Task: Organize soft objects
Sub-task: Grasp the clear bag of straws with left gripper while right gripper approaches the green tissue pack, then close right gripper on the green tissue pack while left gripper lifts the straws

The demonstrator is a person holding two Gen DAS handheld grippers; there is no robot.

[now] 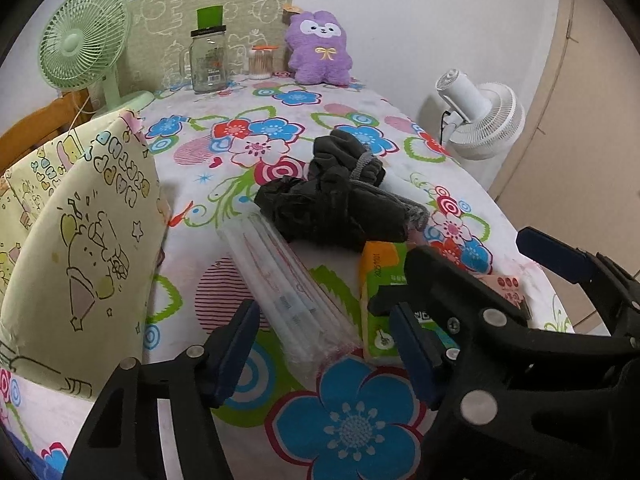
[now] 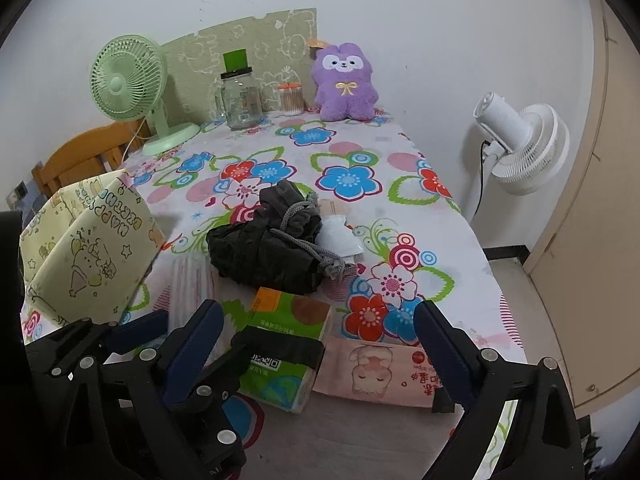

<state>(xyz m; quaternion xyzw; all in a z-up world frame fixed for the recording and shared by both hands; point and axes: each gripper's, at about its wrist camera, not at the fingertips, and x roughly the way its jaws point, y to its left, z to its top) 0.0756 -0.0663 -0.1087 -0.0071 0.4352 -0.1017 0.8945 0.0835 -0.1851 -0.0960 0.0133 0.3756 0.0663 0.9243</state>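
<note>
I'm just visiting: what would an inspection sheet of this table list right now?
Surface: flowered tablecloth.
Job's things: clear pack, green tissue pack, pink tissue pack, dark cloth bundle, purple plush.
Clutter: gift-wrapped box, glass jar, cotton swabs.
Grippers: left gripper open astride the clear pack; right gripper open over both tissue packs.
Cables: white fan's black cord.
Surroundings: green fan, white fan, wooden chair.

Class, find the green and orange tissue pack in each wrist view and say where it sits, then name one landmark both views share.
Left wrist view: the green and orange tissue pack lies at lower centre-right, beside the clear plastic package, partly hidden by a gripper finger.
Right wrist view: the pack lies at lower centre, left of the pink tissue pack.
Shared landmark: the purple plush toy against the back wall.
</note>
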